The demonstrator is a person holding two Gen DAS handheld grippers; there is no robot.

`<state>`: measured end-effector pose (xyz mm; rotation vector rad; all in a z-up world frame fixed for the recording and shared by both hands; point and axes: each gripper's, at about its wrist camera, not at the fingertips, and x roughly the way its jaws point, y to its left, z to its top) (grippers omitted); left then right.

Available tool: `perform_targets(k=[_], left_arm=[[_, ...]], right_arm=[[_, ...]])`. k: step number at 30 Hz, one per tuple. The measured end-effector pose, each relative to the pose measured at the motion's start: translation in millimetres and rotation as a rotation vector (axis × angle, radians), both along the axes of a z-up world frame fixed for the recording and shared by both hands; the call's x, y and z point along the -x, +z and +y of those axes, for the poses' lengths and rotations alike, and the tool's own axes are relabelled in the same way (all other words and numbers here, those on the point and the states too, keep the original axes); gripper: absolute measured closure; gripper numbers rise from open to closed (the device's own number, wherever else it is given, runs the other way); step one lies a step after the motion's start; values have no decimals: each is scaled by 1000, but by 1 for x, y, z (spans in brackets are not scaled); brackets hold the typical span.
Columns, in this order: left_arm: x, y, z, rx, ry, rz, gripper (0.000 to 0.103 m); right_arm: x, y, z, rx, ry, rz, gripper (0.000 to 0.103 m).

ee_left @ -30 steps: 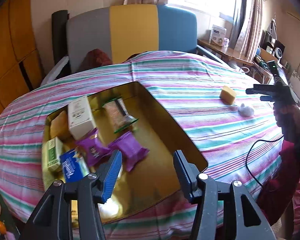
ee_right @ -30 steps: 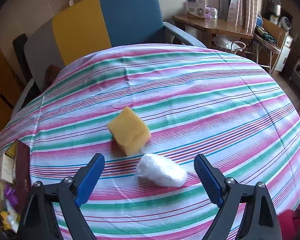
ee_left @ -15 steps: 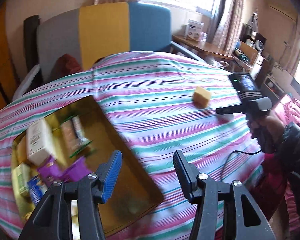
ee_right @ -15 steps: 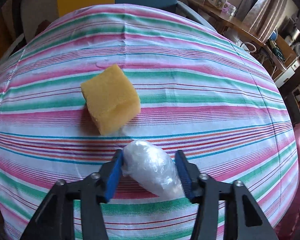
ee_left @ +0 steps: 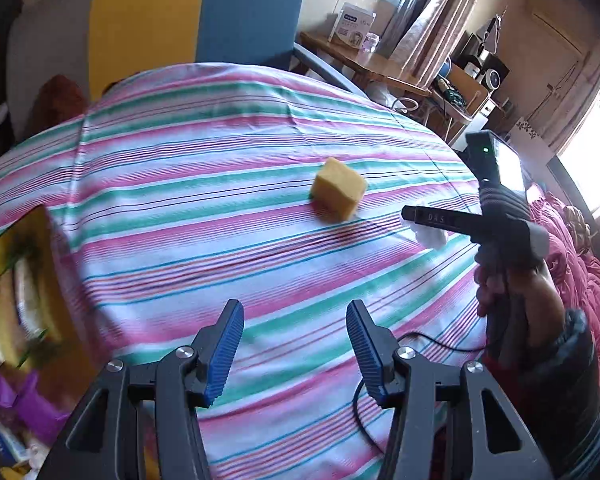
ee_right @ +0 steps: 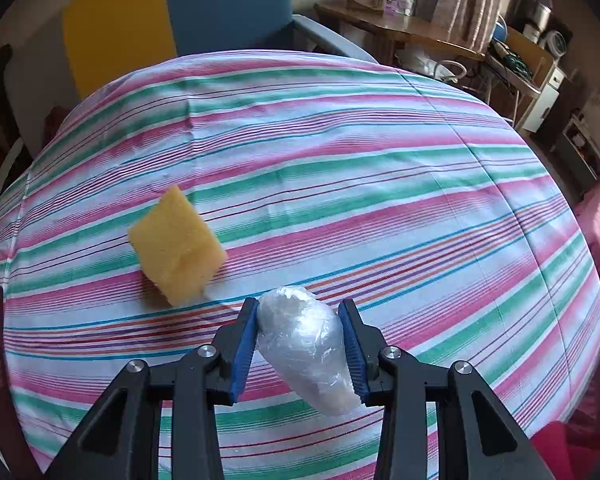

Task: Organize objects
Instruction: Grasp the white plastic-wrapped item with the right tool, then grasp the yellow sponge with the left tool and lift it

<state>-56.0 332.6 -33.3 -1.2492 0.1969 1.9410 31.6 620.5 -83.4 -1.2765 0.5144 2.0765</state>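
Clear-plastic-wrapped white bundle (ee_right: 306, 344) pinched between the blue pads of the right hand-held gripper (ee_right: 300, 344), jaws just closed onto it, tilted steeply down at the striped counter (ee_right: 340, 184). Beside it, a yellow sponge (ee_right: 176, 244). "DAS" faintly legible on the right finger. Left hand-held gripper (ee_left: 294, 346) part-open, empty, above the cloth; box (ee_left: 4, 280) at far left.

One yellow sponge block (ee_right: 176, 242), one clear plastic-wrapped bundle (ee_right: 310, 342), two grippers — left (ee_left: 294, 354) and right (ee_right: 300, 346) — one striped tablecloth (ee_right: 340, 152), one open box (ee_left: 24, 288) of blurred packets, one chair (ee_left: 196, 20), one side table (ee_right: 396, 26)
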Motion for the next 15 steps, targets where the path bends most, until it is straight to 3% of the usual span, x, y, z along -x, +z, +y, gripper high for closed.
perform_targets(k=[4,6,7,15], left_arm=[[6,-8,42,42,-60,68,44],[8,-15,65,66,-117,106,24],[9,-18,75,79,-140,115,21],[26,-43,148,156,-272,209,20]], right_arm=[[-9,5,13,27,-56,37,62],[-13,6,19,49,-77,64,62],[-14,7,21,59,-84,76,62],[-20,7,27,108,-106,116,62]])
